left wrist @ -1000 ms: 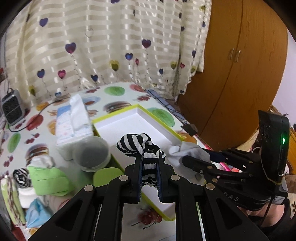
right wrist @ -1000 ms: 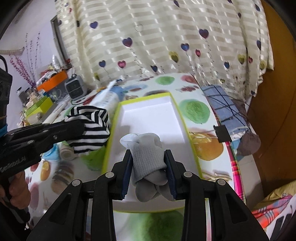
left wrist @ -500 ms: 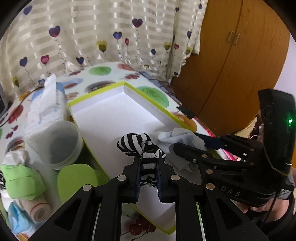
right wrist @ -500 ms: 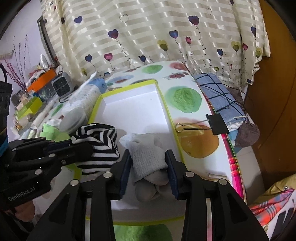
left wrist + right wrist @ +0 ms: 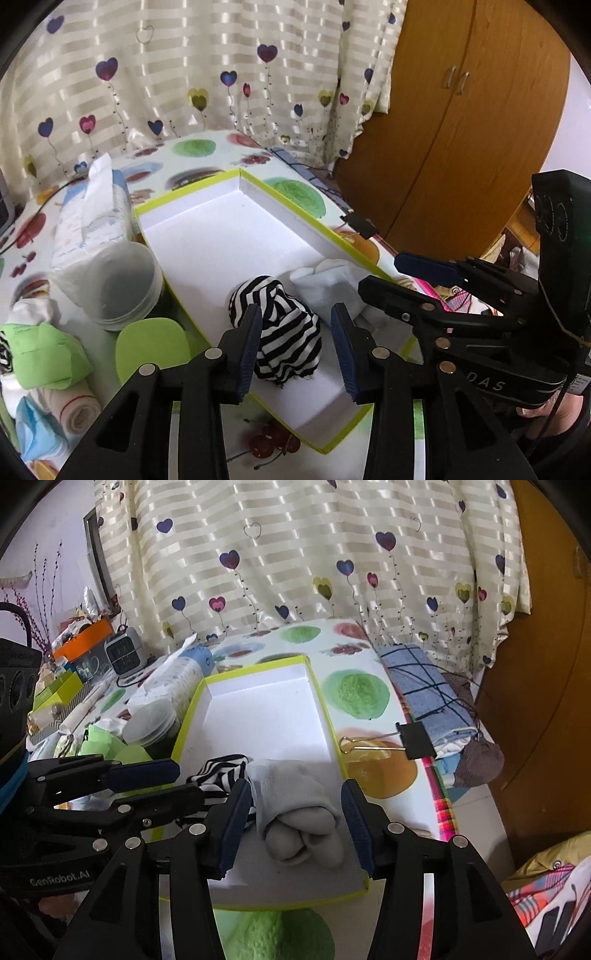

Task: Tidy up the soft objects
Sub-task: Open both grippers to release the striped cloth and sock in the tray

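Note:
A black-and-white striped sock ball (image 5: 280, 325) lies in the near end of a white tray with a lime rim (image 5: 258, 188). My left gripper (image 5: 295, 328) is open around it, jaws apart on either side. A grey sock ball (image 5: 299, 812) lies beside it to the right in the same tray (image 5: 317, 690), also visible in the left wrist view (image 5: 328, 288). My right gripper (image 5: 295, 812) is open around the grey ball. The striped ball (image 5: 218, 771) shows partly behind the left gripper in the right wrist view.
Left of the tray stand a clear plastic tub (image 5: 118, 280), a tissue pack (image 5: 92, 218), a green lid (image 5: 151, 347) and several rolled cloths (image 5: 44, 354). A binder clip (image 5: 413, 742) and folded blue cloth (image 5: 424, 690) lie at the table's right edge. A wooden wardrobe (image 5: 461, 110) stands right.
Both grippers lowered into the tray's near end and opened, letting go of the striped ball and the grey ball, which now rest on the tray floor.

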A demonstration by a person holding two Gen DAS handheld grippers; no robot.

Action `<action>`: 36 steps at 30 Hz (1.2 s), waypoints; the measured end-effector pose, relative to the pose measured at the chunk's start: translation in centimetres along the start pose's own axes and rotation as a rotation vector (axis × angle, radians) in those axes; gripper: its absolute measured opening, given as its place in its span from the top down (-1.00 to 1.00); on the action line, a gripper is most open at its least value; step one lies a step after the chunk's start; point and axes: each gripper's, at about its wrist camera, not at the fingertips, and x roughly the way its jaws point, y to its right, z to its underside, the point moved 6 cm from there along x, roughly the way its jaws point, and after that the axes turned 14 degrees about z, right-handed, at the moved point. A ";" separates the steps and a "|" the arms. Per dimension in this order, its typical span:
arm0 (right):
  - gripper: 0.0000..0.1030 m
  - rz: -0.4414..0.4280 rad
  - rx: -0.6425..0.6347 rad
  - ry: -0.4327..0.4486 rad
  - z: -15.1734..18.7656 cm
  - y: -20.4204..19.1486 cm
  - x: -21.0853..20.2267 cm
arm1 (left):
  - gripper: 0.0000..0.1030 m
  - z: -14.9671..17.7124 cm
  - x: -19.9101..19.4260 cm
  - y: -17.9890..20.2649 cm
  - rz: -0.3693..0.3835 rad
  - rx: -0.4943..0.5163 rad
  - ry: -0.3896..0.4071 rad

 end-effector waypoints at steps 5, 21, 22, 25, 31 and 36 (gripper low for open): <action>-0.02 0.012 -0.005 0.021 -0.1 -0.1 -1.5 | 0.28 0.3 -1.5 0.7 0.001 0.012 0.023; -0.09 -0.012 -0.065 0.058 0.5 -3.2 -5.8 | 0.28 2.0 -7.4 -0.1 -0.069 -0.001 0.122; -0.09 -0.013 -0.072 0.063 0.5 -3.6 -6.0 | 0.28 2.2 -7.7 -0.2 -0.065 -0.008 0.126; -0.09 -0.018 -0.086 0.072 0.7 -4.3 -6.6 | 0.28 2.7 -8.5 -0.7 -0.071 -0.029 0.137; -0.09 -0.036 -0.113 0.088 1.0 -5.7 -7.5 | 0.28 3.8 -9.7 -1.9 -0.130 -0.062 0.149; -0.09 -0.061 -0.139 0.106 1.3 -6.9 -8.1 | 0.28 4.6 -10.5 -2.7 -0.159 -0.085 0.153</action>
